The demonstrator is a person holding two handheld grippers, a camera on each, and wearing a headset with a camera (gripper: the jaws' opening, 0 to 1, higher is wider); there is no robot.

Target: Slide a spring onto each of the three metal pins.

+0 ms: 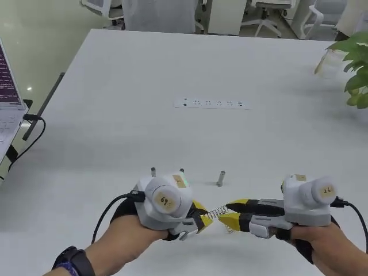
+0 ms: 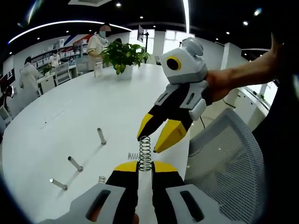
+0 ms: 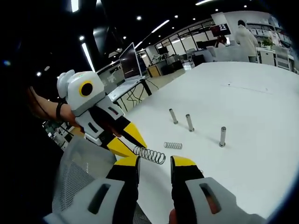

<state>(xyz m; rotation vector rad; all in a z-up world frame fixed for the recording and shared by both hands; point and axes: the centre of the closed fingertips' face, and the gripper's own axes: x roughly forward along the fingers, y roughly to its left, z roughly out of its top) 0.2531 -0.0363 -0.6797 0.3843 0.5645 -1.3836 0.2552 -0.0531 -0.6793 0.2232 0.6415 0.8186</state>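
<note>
My left gripper (image 1: 202, 218) is shut on one end of a small steel spring (image 1: 217, 212), low over the table's near edge. In the left gripper view the spring (image 2: 145, 150) stands up from the closed jaws (image 2: 145, 164). My right gripper (image 1: 226, 211) faces it, open, with the spring's free end (image 3: 150, 155) between its yellow fingertips (image 3: 182, 162). Three upright metal pins (image 1: 153, 172) (image 1: 181, 171) (image 1: 221, 179) stand in a row just beyond the grippers, all bare. A loose spring (image 3: 173, 145) lies on the table near them, and another (image 2: 102, 179) beside the pins.
A white power strip (image 1: 211, 103) lies at mid-table. A laptop (image 1: 7, 98) and a black cable (image 1: 35, 129) sit off the left edge. A potted plant (image 1: 355, 69) stands far right. A mesh chair back (image 2: 224, 158) is below the grippers.
</note>
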